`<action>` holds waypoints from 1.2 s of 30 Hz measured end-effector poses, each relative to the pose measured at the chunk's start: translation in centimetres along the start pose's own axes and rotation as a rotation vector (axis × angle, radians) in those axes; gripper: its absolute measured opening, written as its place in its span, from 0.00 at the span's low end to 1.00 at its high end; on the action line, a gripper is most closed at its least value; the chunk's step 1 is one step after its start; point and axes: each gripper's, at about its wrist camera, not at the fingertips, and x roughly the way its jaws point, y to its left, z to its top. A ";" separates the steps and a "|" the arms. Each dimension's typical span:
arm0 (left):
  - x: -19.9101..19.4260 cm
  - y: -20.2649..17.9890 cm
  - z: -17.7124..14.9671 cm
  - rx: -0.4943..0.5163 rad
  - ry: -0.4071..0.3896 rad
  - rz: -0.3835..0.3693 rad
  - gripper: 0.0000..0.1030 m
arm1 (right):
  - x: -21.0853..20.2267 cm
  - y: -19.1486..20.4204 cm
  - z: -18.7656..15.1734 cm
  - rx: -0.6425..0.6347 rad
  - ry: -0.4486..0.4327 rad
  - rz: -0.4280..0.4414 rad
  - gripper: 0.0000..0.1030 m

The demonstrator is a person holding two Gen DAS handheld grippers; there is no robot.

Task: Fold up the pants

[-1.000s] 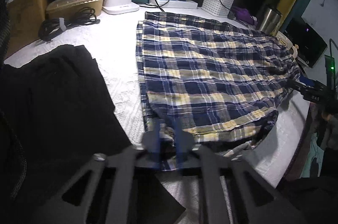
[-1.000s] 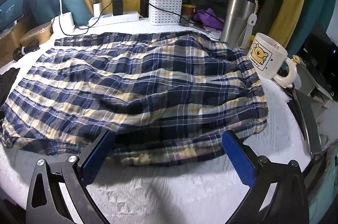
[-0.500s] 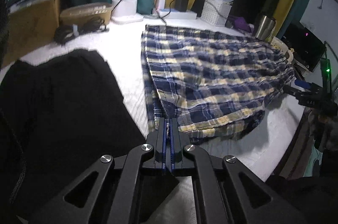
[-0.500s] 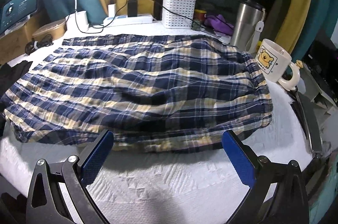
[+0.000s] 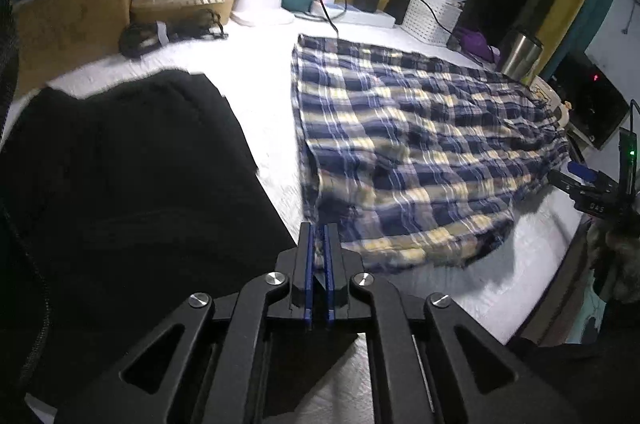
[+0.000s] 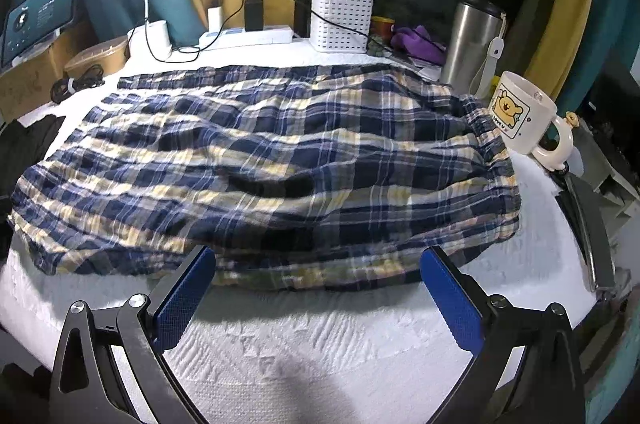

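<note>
The left tool [image 5: 318, 244] pinches the pants' [image 5: 420, 159] blurred corner; they lie lengthwise across the surface [image 6: 320, 336] (right tool [image 6: 318, 300] spread wide).

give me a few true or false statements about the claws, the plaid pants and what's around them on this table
1. The left claw is shut on a corner of the plaid pants. True.
2. The right claw is gripping the waistband. False: it is open, holding nothing, at the near edge of the pants.
3. The bear mug stands beside the waistband end. True.
4. The steel tumbler lies on its side. False: it stands upright.
5. A black garment lies on top of the pants. False: it lies beside them on the white cover.
</note>
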 end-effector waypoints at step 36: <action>13.1 0.5 17.7 0.129 0.020 -0.005 0.32 | 7.2 -5.2 9.2 0.113 0.002 -0.044 1.00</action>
